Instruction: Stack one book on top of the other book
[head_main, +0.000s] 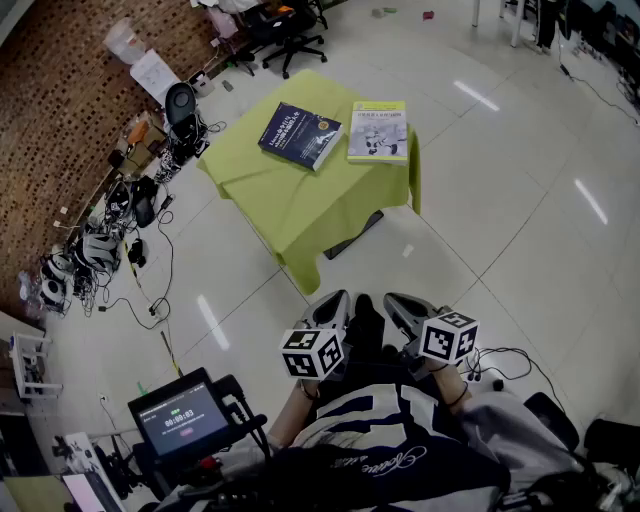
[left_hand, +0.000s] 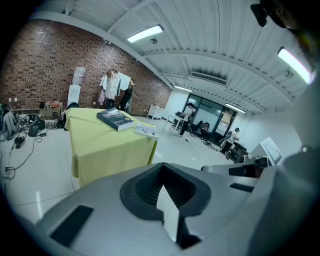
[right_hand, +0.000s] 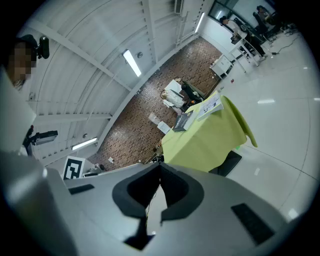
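Both books lie flat on the green-clothed table (head_main: 300, 210), near each other but apart: the dark blue book (head_main: 299, 135) skewed toward its left side, the pale book (head_main: 378, 131) square by its right edge. The left gripper (head_main: 335, 300) and right gripper (head_main: 400, 300) hang well short of the table, jaws closed on nothing. From here the pale book looks like the right gripper's pick
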